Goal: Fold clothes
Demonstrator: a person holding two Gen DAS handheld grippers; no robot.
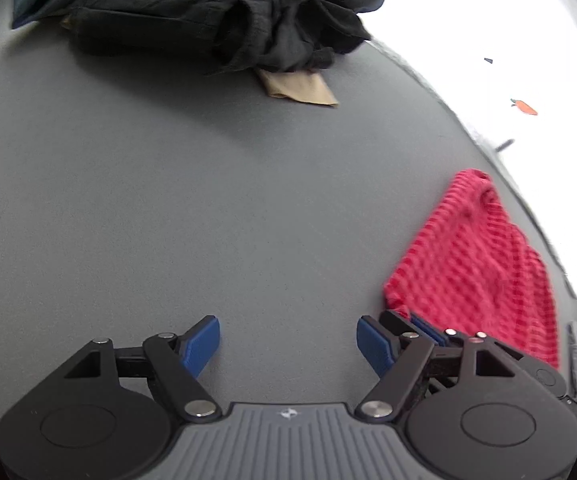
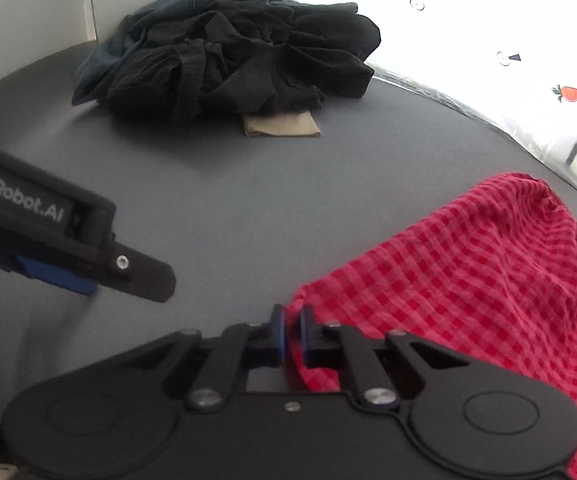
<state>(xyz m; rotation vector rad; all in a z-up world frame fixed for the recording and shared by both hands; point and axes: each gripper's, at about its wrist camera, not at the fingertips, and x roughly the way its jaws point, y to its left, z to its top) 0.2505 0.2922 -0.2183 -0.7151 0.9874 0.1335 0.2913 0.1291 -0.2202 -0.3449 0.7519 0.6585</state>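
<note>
A: L side first?
B: Left gripper [image 1: 287,345], jaws wide, nothing btwn them, just bare grey table [image 1: 168,200] under it. From the right wrist cam it shows at far left [image 2: 88,268], hovering low.
A: Middle?
B: Heap of dark clothes [image 2: 232,60] at the far end, w/ a tan piece [image 2: 280,125] poking out from under, touching it. Well apart from both tools.
A: R side?
B: Right gripper [image 2: 292,334] pinched narrow on the corner of the red checked cloth [image 2: 468,280]. Rest of the cloth spreads to the right over the table, near its edge. Left cam sees it too [image 1: 480,268], just beside that tool's right finger.
</note>
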